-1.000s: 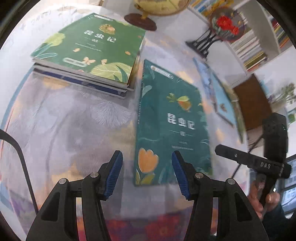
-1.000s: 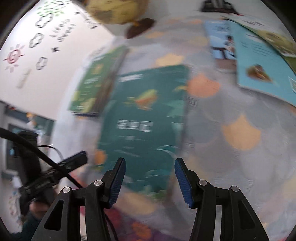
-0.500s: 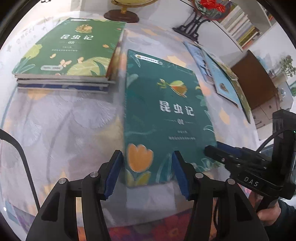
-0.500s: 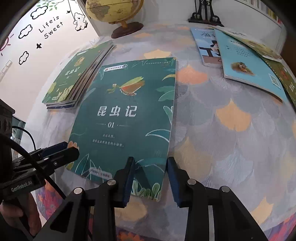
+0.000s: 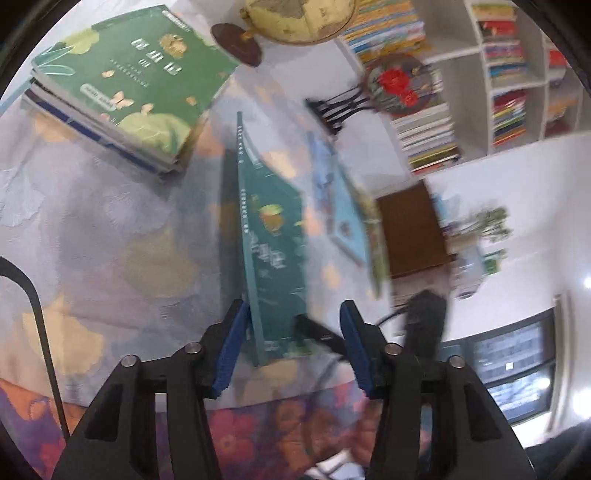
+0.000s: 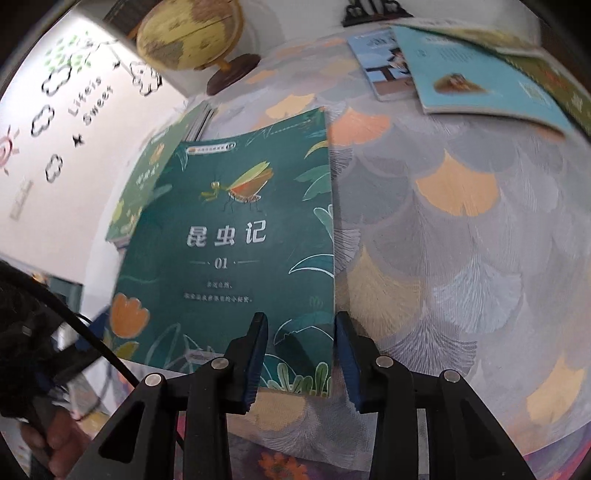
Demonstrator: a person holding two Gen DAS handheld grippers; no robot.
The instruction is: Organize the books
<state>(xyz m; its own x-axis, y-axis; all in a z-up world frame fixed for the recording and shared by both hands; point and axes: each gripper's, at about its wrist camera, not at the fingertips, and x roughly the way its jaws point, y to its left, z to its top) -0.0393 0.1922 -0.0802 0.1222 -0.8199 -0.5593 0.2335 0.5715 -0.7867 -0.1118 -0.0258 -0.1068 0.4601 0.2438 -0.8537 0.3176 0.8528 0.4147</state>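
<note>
The teal insect book stands tilted up on its spine side in the left wrist view, seen almost edge-on. Its near corner sits between the jaws of my left gripper, which are closing; the left pad is close to the spine, the right pad is apart from the cover. A black finger of my right gripper touches the cover low down. In the right wrist view the teal book faces me, its lower right corner between the fingers of my right gripper, which stand apart. The green stack lies far left.
A globe and a red fan ornament stand at the back of the table. Light blue books lie overlapped at the far right. Bookshelves line the wall. The patterned cloth is bare on the right. A hand holds the left gripper.
The teal book lay flat before; now its right edge is raised and it leans up on its spine. The right gripper's jaws have narrowed around its corner. The left gripper has swung and narrowed slightly.
</note>
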